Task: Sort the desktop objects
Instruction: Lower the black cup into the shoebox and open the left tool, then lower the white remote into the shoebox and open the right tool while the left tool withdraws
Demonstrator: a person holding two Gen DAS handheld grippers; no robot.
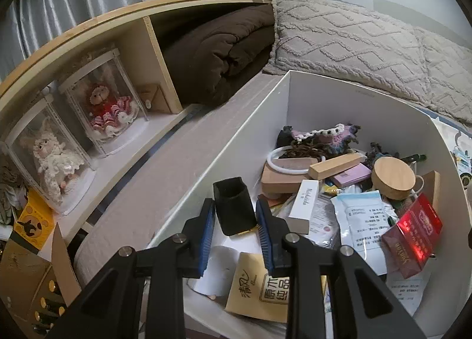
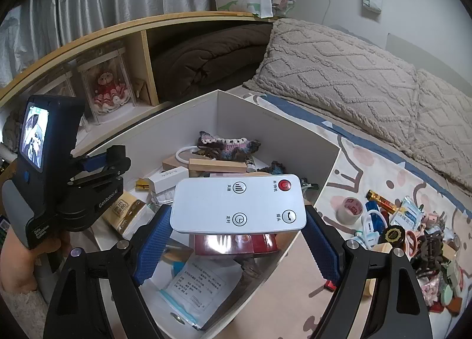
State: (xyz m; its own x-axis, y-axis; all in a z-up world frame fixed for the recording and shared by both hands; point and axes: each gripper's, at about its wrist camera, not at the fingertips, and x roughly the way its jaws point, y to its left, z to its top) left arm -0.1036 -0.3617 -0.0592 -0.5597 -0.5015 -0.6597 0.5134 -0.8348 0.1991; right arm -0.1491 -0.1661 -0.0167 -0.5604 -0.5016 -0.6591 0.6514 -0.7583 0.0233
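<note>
White box (image 2: 265, 120): clutter inside | left tool (image 1: 236, 215): clamps black case (image 1: 234, 206) | right tool (image 2: 239, 238): clamps remote (image 2: 239, 203) above box

Remote (image 2: 239, 203) hides most of the red pack (image 2: 236, 243) under it. Box (image 2: 274, 120) near corner cut off by btm edge. Pile of small bits (image 2: 427, 253) at the bed's right edge too jumbled to ID. Hand (image 2: 17, 262) cropped at left edge.
</note>
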